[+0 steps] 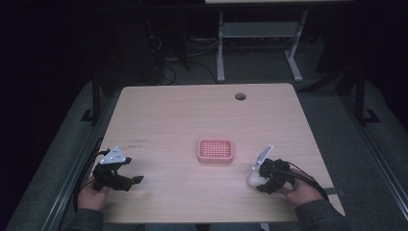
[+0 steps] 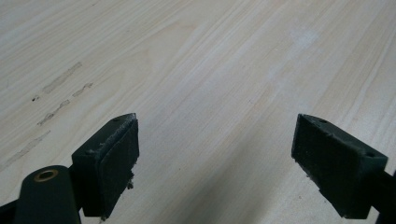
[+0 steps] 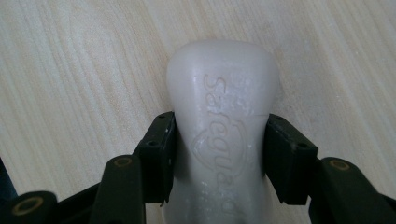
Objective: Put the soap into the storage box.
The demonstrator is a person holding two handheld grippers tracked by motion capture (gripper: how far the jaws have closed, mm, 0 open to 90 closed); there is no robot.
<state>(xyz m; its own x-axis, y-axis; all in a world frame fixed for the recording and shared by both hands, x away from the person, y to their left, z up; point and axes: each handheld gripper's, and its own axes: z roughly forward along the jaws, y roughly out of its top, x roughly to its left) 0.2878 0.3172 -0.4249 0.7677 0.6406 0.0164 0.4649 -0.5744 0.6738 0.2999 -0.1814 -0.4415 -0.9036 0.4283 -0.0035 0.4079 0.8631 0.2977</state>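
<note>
Already the right gripper (image 3: 219, 154) clamps a white soap bar (image 3: 222, 107) at lower centre of its own view, pads against both flanks. The left gripper (image 2: 217, 158) stands wide over bare table (image 2: 196, 60). The pink soap dish (image 1: 215, 150), mid-frame, lies empty; lifting and placing the bar likely remain.

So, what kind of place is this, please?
Probably a lab or workshop for recording hand tasks: a bare wooden table, a second desk frame with loose cables on the floor behind, dim surroundings.
</note>
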